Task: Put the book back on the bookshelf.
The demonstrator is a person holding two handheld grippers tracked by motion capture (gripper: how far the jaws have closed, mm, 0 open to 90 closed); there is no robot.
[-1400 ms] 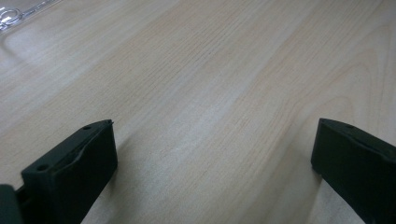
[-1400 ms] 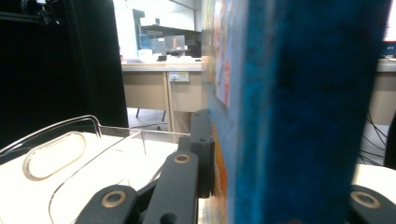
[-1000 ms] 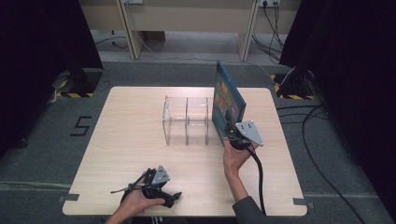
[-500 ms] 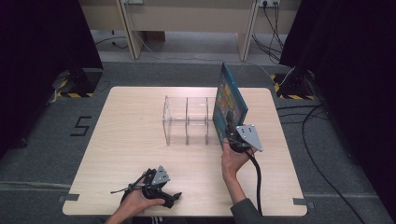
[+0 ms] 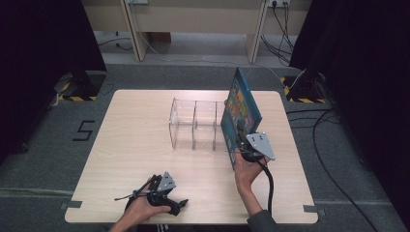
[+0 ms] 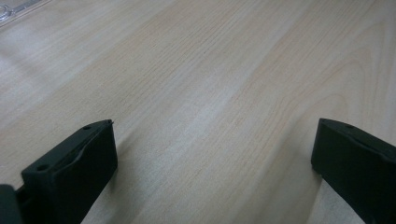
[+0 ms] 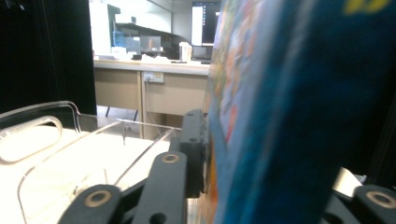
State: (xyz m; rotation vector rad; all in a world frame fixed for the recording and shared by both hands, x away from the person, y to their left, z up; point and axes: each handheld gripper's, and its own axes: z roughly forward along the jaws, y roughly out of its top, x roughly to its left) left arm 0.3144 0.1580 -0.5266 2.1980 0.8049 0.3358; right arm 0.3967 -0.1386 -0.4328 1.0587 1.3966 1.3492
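Note:
A blue picture book [image 5: 240, 108] stands upright on its edge at the right end of a clear acrylic rack [image 5: 193, 123], leaning a little. My right gripper [image 5: 238, 140] holds the book's near lower edge. Its jaws have just been opening a little, with the book still between them. In the right gripper view the left pad [image 7: 194, 140] lies against the book [image 7: 299, 116] cover; the right pad is hidden behind it. The rack [image 7: 42, 135] shows to the left. My left gripper [image 5: 181, 205] rests on the table near the front edge, jaws wide apart [image 6: 212, 154] over bare wood.
The wooden table [image 5: 125, 145] has free room left of the rack and along the front. Black cables [image 5: 329, 121] run over the floor at the right. A desk [image 5: 193, 14] stands beyond the far edge.
My right hand and the book have shifted slightly toward the near side. The left hand has stayed where it was.

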